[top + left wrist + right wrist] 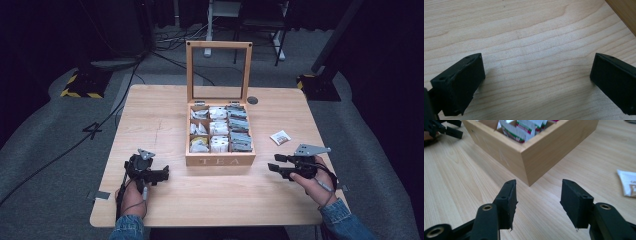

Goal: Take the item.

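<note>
So there's a light wooden desk (165, 120) with a wooden tea box (220, 160) sitting pretty much in the middle, "TEA" lettered on its front wall. Its glass-paned lid (218, 70) stands straight up at the back, and the compartments inside are packed with tea bags (218, 128) — white packets in the left and middle columns, darker grey ones down the right.

One loose tea bag (280, 137) lies flat on the desk to the right of the box, apart from it, and just beyond the right gripper (274, 163). In the right gripper view the same packet (627, 182) peeks in at the right edge, and the near corner of the box (531, 162) sits dead ahead between the two black jaws.

The right gripper is held low over the desk near the box's front right corner, pointing left towards it. Its jaws stand apart with nothing between them — just bare wood underneath.

The left gripper (164, 173) rests on the other side, near the front left corner of the box, pointing right. In the left gripper view (536, 75) its jaws are spread wide, nothing in them, desk grain below and a sliver of the box (624, 12) in the top right corner.

There's also a small dark round thing (252, 100) on the desk behind the box, can't tell what it is.
</note>
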